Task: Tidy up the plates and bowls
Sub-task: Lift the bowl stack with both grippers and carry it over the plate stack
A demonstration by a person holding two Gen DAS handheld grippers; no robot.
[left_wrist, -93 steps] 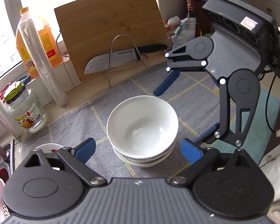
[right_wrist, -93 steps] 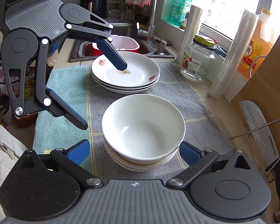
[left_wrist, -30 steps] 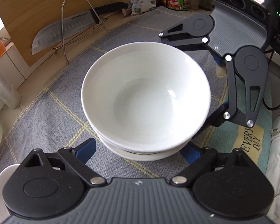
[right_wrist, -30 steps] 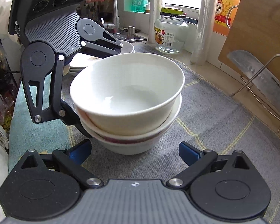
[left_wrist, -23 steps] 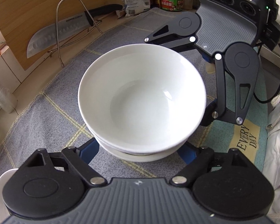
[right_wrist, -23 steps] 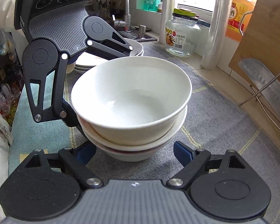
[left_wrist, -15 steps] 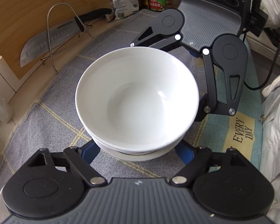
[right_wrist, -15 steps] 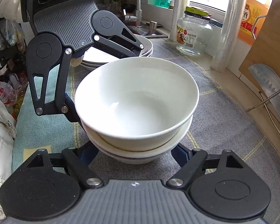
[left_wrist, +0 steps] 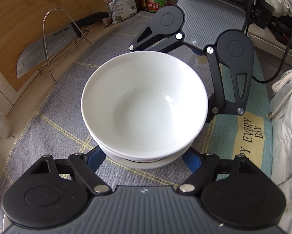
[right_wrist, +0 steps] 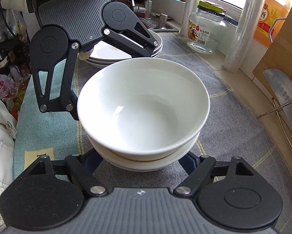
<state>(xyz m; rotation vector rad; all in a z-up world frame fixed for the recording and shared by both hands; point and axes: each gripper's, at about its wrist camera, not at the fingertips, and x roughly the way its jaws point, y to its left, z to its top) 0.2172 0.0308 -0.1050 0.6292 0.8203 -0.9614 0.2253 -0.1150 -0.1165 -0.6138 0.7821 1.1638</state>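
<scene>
A stack of white bowls [left_wrist: 144,105] [right_wrist: 144,109] stands on the grey checked mat [left_wrist: 54,109]. My left gripper [left_wrist: 143,159] reaches it from one side, and its jaws are closing. Its blue fingertips [left_wrist: 95,159] press against the bottom bowl under the rim. From the opposite side, my right gripper [right_wrist: 143,160] has its blue fingertips [right_wrist: 188,162] against the bottom bowl as well. Each wrist view shows the other gripper's black housing behind the stack. A pile of white plates [right_wrist: 111,56] sits beyond the bowls in the right wrist view.
A knife [left_wrist: 48,46] rests in a wire stand [left_wrist: 54,19] against a wooden board [left_wrist: 38,9]. A glass jar [right_wrist: 206,33], a film roll [right_wrist: 241,29] and an oil bottle [right_wrist: 270,19] line the window ledge. A person's white jacket [left_wrist: 286,132] borders the counter.
Both grippers' jaws have narrowed from wide open until the blue fingertips lie against the bottom bowl. Both views have rolled slightly. The bowl stack stays in place.
</scene>
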